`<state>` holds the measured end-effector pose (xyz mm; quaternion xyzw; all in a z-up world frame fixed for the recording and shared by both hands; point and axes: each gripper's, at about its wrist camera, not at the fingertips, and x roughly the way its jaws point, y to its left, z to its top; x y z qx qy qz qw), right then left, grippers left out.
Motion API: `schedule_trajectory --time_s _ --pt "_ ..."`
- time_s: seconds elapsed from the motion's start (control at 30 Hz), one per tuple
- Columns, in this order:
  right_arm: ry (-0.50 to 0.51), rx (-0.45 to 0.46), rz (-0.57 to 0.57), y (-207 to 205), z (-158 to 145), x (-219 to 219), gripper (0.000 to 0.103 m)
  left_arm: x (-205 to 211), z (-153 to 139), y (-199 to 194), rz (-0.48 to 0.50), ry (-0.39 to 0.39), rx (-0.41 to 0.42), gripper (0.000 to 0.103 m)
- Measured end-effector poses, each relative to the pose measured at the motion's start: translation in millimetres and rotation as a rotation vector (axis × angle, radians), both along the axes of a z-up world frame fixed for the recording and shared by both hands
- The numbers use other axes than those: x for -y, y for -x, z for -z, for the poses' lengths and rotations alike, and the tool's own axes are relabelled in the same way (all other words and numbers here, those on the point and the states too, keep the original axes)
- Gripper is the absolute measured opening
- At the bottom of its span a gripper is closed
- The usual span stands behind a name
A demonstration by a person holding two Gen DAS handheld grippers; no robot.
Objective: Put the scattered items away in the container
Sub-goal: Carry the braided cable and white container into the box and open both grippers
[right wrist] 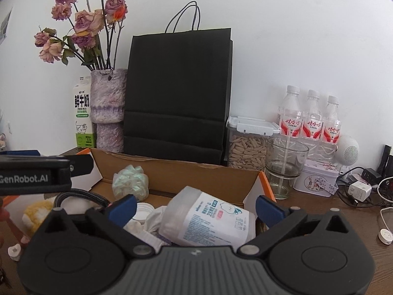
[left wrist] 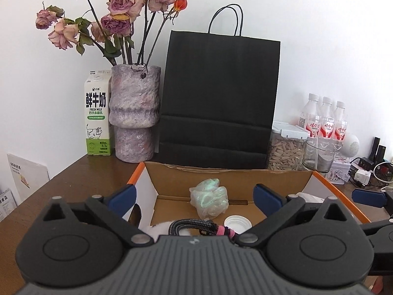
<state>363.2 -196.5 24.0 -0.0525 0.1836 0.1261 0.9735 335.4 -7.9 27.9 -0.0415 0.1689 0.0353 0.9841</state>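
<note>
Left wrist view: we hold the left gripper (left wrist: 195,198) with its blue pads spread wide and nothing gripped, poised over the cardboard box (left wrist: 221,175). Ahead of it, inside the box, lie a crumpled pale plastic bag (left wrist: 210,200), a white cap (left wrist: 237,222) and a black braided cable (left wrist: 194,225). Our right gripper (right wrist: 196,207) is likewise spread and empty; just ahead of its pads a wipes pack (right wrist: 208,217) lies in the box, possibly on crumpled tissue (right wrist: 153,217).
</note>
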Motion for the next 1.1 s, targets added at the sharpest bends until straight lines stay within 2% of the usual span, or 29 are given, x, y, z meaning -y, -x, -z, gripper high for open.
schedule_trajectory --time_s 0.23,0.5,0.83,1.1 --pt "-0.001 -0.003 0.012 0 2 0 0.103 -2 3 0 -0.011 0.013 -0.008 0.103" --pt "0.017 0.014 0.016 16 3 0 0.103 -4 2 19 -0.008 0.030 0.024 0.103" --pt "0.000 0.053 0.032 68 6 16 0.103 -29 3 68 -0.052 0.047 0.017 0.103" --pt "-0.014 0.003 0.022 109 13 31 0.103 -53 8 105 -0.068 0.047 -0.025 0.103"
